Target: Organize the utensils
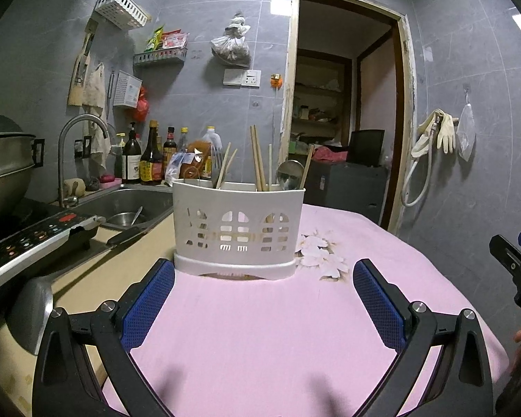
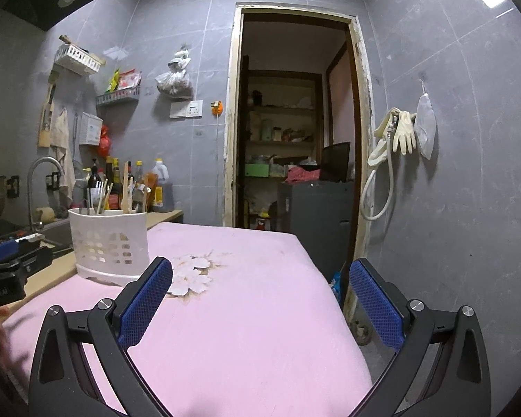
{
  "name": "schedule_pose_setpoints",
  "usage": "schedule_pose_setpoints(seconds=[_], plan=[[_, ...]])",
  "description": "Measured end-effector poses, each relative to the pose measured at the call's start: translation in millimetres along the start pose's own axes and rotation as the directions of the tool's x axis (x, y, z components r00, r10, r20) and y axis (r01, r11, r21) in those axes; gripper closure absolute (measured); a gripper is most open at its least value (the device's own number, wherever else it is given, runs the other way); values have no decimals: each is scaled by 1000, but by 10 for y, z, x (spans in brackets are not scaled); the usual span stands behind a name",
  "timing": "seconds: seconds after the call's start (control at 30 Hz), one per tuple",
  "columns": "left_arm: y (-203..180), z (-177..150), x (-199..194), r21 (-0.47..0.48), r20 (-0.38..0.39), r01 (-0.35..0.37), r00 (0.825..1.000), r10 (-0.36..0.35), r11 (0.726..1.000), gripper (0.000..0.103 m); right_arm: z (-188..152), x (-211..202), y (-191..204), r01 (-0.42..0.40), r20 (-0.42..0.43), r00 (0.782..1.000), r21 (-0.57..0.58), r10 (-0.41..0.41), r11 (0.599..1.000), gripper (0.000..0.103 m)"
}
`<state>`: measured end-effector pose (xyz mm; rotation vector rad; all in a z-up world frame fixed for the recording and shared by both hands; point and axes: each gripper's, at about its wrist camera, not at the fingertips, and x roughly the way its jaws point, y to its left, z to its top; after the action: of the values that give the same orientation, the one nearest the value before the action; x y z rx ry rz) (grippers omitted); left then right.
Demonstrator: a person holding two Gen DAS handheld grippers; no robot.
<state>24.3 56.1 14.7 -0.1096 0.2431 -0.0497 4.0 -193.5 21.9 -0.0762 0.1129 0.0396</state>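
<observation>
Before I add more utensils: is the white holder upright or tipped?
Upright: the white holder stands flat on the pink cloth, chopsticks pointing up.

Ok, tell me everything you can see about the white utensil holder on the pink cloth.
The utensil holder is a white, plastic-looking caddy with a curved front, arched cut-out openings and a wider base. It stands upright on the pink cloth, near the edge toward the sink. Inside stand wooden chopsticks, a metal spoon and what looks like a fork. Neither gripper touches it; the left gripper faces it, open.
</observation>
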Motion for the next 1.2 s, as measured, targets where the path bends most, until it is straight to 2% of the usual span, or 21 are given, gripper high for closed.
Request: schedule_pose_setpoints(seconds=[1.2], plan=[[-24,-2,-125,16,19,-9,1000,9,1000,2,-39,-91,-17,10,4,1000,-8,-10,1000,0]])
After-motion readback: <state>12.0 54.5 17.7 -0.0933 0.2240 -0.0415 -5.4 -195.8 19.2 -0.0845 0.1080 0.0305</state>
